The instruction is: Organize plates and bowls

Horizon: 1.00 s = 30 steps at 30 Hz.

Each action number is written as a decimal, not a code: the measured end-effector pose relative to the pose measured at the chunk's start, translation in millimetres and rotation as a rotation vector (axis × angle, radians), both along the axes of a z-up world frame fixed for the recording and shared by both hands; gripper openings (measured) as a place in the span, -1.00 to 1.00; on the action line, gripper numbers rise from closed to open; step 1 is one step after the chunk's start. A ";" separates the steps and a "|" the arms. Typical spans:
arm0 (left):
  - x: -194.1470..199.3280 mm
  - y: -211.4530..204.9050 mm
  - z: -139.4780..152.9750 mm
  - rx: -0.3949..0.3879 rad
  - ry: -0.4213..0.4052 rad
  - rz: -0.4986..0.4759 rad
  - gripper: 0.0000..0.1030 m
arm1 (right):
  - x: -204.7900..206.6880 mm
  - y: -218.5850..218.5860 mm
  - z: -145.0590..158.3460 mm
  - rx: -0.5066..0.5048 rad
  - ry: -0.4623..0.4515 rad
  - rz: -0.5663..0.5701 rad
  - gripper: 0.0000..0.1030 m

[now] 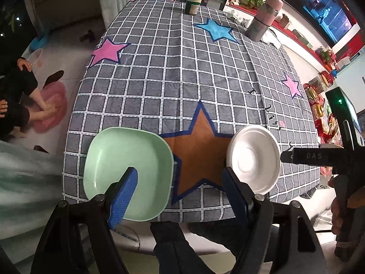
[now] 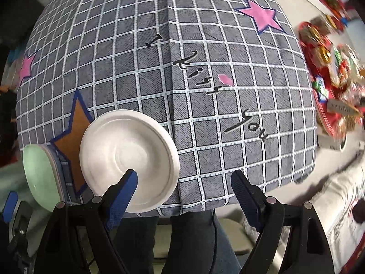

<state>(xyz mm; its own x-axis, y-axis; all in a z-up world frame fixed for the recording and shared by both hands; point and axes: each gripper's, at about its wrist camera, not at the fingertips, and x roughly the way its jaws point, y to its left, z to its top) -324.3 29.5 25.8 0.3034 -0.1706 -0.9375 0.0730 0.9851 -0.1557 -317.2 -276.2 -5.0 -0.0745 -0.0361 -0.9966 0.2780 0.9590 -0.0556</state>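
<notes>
A square mint-green bowl (image 1: 127, 173) sits at the table's near edge, left of a brown star. A round white plate (image 1: 253, 157) sits right of the star. My left gripper (image 1: 180, 180) is open above the near edge, its left finger over the green bowl, its right finger beside the white plate. My right gripper (image 2: 184, 182) is open and empty; its left finger overlaps the white plate (image 2: 127, 157). The green bowl (image 2: 41, 178) shows at that view's left edge. The right gripper's body (image 1: 319, 157) shows in the left wrist view.
The table wears a grey checked cloth (image 1: 182, 80) with stars. At its far end stand a green-capped bottle (image 1: 194, 1) and a pink-topped flask (image 1: 264, 18). A red shelf with clutter (image 2: 330, 73) lies to the right. A person sits at left (image 1: 18, 91).
</notes>
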 end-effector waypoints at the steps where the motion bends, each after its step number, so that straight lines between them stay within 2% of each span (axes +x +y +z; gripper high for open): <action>1: -0.1 2.2 -0.9 -0.002 0.002 -0.005 0.53 | 0.8 0.4 0.5 -0.001 0.006 -0.007 0.65; 11: 4.8 8.6 -4.7 -0.004 0.009 -0.073 0.53 | -4.2 24.3 6.2 -0.010 0.003 -0.001 0.65; 21: 17.2 3.7 -14.8 0.032 0.050 -0.189 0.53 | -28.9 7.5 4.8 -0.001 -0.032 -0.156 0.65; 26: 24.7 -11.4 -18.6 0.068 0.081 -0.258 0.53 | -39.9 -1.0 5.5 -0.002 -0.073 -0.206 0.65; 30: 36.0 -38.9 -20.3 0.093 0.091 -0.311 0.53 | -41.7 -11.8 -4.9 0.015 -0.070 -0.226 0.65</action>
<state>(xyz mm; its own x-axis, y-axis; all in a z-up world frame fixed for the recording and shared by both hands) -288.3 -9.3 5.5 0.1648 -0.1545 -0.9741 0.3618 0.9283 -0.0860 -358.9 -288.0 -9.9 -0.0096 -0.0121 -0.9999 0.4881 0.8726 -0.0152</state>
